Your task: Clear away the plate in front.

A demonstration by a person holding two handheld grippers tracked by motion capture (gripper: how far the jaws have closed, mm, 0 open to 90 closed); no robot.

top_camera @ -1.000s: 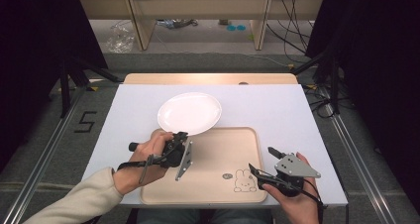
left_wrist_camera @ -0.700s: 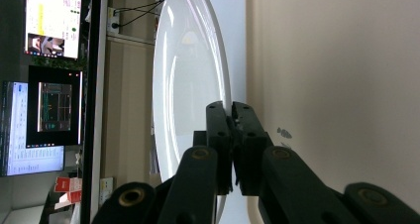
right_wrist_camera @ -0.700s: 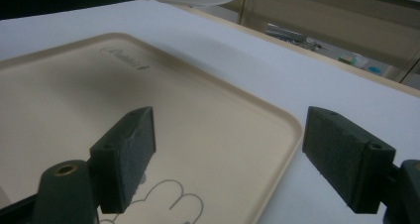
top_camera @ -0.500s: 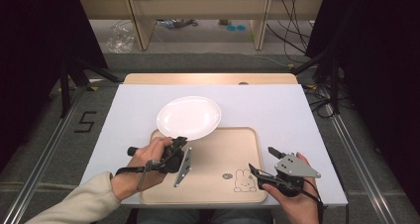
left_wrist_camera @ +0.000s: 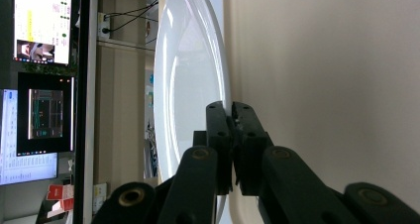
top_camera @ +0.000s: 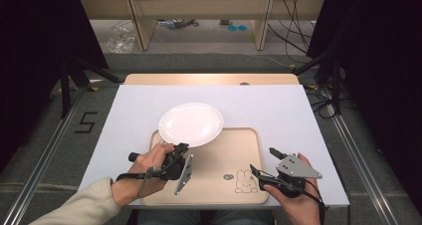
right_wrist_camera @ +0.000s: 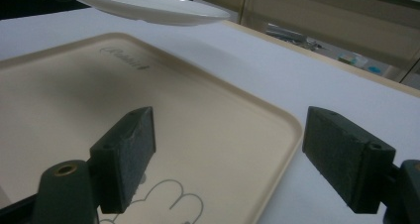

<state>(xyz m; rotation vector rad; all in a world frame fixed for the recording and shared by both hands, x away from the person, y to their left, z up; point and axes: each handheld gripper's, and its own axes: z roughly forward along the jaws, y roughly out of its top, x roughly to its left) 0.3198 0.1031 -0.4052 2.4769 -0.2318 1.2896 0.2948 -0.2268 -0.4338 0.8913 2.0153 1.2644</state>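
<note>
Pinching the near rim of the white plate (top_camera: 191,124), the left tool (top_camera: 180,148) has its jaws closed tight on that edge, as the left gripper view shows with the plate (left_wrist_camera: 190,85) standing edge-on. Seen from the right tool, the plate hangs lifted above the far corner of the beige tray (top_camera: 234,155). At the tray's near right corner, the right tool (top_camera: 263,163) rests with jaws wide apart, gripping nothing.

Beige tray (top_camera: 238,160) on white table (top_camera: 278,110)
</note>
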